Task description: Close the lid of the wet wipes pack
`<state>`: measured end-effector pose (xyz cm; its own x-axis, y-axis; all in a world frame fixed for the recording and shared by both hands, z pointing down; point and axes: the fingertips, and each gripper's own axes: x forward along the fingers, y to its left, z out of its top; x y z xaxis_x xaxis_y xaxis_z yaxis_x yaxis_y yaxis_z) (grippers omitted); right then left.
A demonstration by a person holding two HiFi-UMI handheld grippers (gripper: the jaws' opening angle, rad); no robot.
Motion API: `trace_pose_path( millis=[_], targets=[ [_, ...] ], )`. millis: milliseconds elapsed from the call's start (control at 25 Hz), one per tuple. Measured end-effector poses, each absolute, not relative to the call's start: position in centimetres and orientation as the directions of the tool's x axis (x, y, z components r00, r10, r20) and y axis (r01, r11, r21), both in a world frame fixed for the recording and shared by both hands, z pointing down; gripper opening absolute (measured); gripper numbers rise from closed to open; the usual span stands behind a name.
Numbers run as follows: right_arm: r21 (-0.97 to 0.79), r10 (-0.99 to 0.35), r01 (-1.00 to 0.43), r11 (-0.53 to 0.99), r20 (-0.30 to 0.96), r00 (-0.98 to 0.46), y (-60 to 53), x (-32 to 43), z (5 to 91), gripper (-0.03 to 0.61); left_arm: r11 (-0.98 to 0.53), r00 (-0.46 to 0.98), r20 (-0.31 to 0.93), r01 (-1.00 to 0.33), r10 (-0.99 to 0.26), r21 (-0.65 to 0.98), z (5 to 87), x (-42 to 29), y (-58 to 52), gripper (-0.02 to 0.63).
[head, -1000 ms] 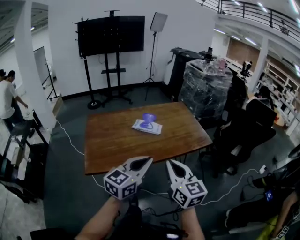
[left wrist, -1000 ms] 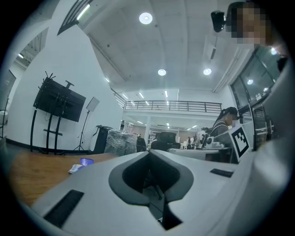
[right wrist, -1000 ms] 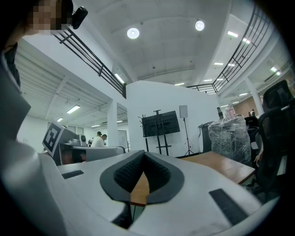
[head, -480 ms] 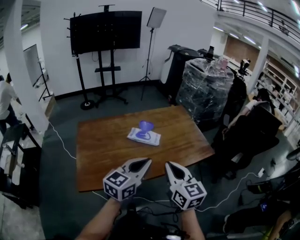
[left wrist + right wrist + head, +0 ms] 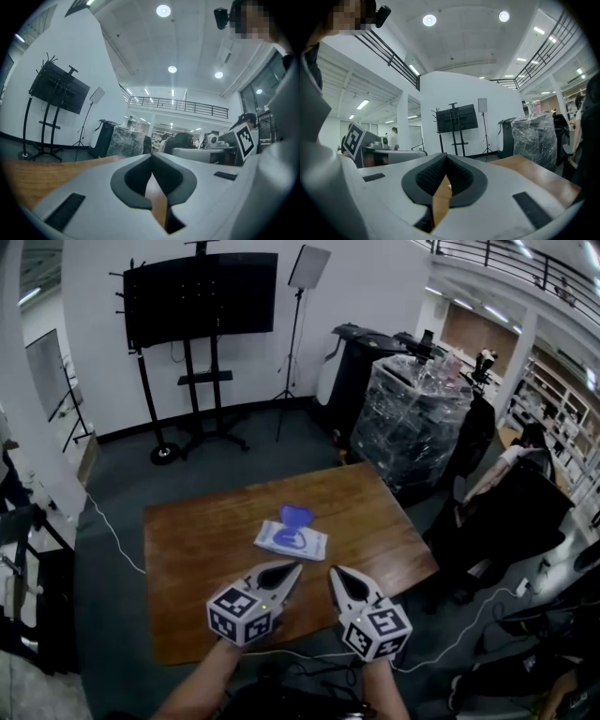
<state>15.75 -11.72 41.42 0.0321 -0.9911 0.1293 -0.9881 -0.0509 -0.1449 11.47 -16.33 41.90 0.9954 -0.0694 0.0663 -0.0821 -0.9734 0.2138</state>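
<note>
Wooden table (image 5: 206,540) with wet wipes pack (image 5: 292,541) near centre, purple lid (image 5: 294,516) flipped open.
Left gripper (image 5: 292,567) and right gripper (image 5: 336,572) side by side at near table edge, apart from pack; jaws of each pressed together, empty.

Wall (image 5: 366,287): was white, behind a black screen (image 5: 200,296) on a stand
Floor (image 5: 234,465): was dark grey
Table (image 5: 197,540): was brown wood
</note>
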Motion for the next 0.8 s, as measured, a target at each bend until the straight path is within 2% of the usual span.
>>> trace_pose_path(
  millis=[360,800],
  targets=[
    [-0.159,-0.987,-0.986,-0.053,0.157,0.027,-17.3,17.9,42.6,0.011,-0.967,0.993,0.093,-0.089,-0.068,0.240,43.4,13.7,-21.6,0.002],
    [-0.176,-0.977,-0.984,0.039,0.201,-0.074,-22.6,20.6,44.5,0.011,-0.938,0.969,0.148,-0.232,-0.199,0.259,46.3,15.3,-26.6,0.002]
  ],
)
